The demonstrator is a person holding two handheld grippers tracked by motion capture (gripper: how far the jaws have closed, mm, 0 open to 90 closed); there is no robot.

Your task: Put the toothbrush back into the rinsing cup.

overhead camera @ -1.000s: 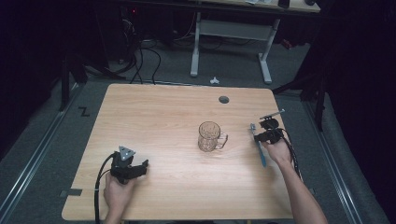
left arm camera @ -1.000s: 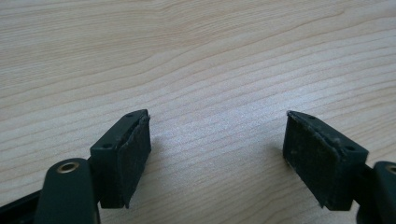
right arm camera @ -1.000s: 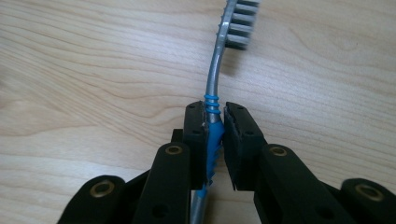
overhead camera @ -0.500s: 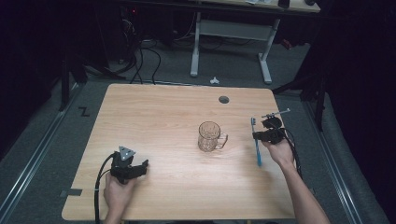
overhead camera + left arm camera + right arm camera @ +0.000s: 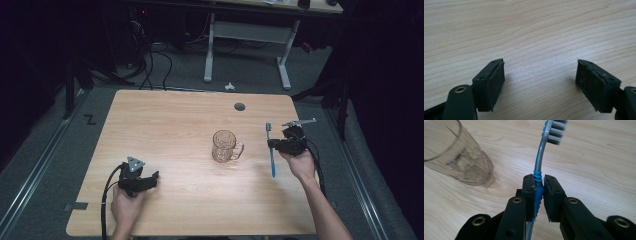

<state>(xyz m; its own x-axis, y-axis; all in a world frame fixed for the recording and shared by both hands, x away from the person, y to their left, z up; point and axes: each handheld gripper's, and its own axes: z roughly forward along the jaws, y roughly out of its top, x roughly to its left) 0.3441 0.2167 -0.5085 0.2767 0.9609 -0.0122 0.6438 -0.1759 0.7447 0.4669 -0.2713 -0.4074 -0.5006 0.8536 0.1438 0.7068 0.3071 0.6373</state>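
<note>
At lower left of the high view, the left claw (image 5: 150,178) rests released on the bench (image 5: 170,125). Centre stands a glass mug (image 5: 225,146). Right of it, the right claw (image 5: 274,144) grasps a blue toothbrush (image 5: 270,150), bristles toward the frame's top.

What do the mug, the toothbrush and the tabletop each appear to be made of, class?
Mug: clear glass, perhaps clear plastic; the wood grain shows through its glossy wall.
Toothbrush: probably plastic, with a smooth grey neck, a blue ribbed grip that looks rubbery, and white and blue bristles.
Tabletop: pale wood or wood-look laminate; matte, with printed-looking grain lines.
</note>
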